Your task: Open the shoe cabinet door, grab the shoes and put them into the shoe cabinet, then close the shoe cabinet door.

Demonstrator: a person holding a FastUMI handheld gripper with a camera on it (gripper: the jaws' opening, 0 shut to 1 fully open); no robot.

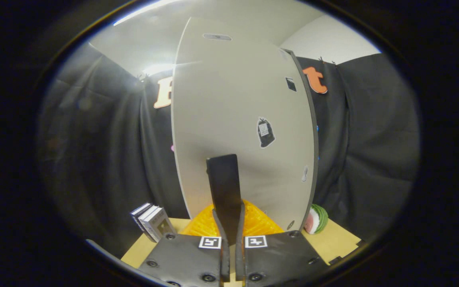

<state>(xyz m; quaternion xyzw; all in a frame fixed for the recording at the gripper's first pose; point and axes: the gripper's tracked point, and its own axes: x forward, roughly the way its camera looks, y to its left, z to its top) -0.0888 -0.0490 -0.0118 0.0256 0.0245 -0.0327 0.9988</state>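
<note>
Pale grey laminate, the shoe cabinet door [245,119] stands just ahead of us. Our gripper [229,233] is clenched on its dark handle [223,191], probably to swing it; orange mesh [253,223] sits below.

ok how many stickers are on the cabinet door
4: dark square up high, black bag shape mid-door, pale one below it, small one at the bottom; gripper shut on the handle may hide more.

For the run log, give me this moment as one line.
stage: at cabinet door | tongs: shut on handle | cabinet door: upright, close ahead | orange mat: under door | boxes, watermelon toy: on table
</note>
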